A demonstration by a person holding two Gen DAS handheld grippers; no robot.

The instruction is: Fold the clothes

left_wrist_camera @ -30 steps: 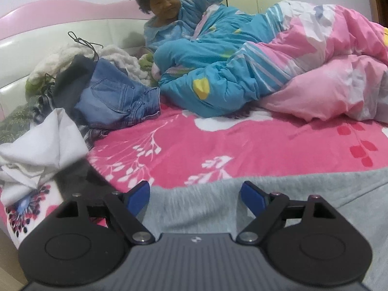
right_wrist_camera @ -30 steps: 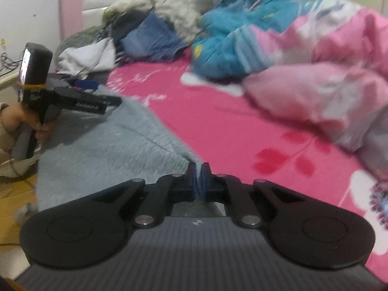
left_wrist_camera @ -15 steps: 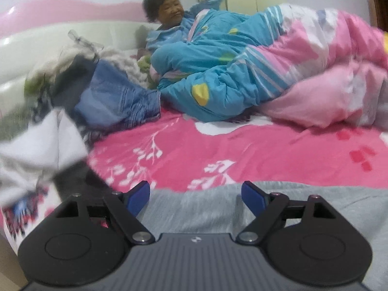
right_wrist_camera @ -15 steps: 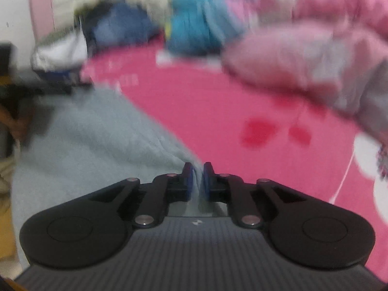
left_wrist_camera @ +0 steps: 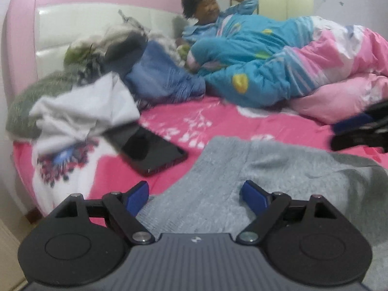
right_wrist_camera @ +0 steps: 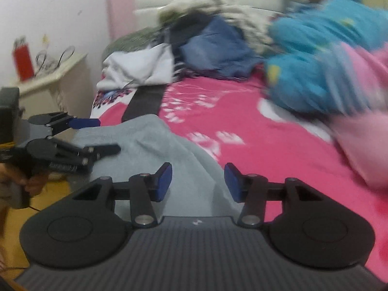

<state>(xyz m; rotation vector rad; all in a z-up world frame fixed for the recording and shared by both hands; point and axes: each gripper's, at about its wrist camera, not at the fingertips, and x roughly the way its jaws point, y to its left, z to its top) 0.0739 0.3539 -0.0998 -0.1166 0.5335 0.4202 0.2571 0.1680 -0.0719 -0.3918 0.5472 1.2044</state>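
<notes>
Low in both wrist frames, the grey knit garment (left_wrist_camera: 278, 169) lies rumpled across the pink bedsheet (left_wrist_camera: 218, 121), and my left gripper (left_wrist_camera: 195, 195) and right gripper (right_wrist_camera: 197, 181) both stand wide apart, empty, over it, so I judge each must next pinch an edge.

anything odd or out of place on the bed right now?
Yes. A black phone lies on the pink sheet, partly under the white garment and just left of the grey garment being folded, so it could get swept up. A person also lies under the duvet behind the work area.
</notes>
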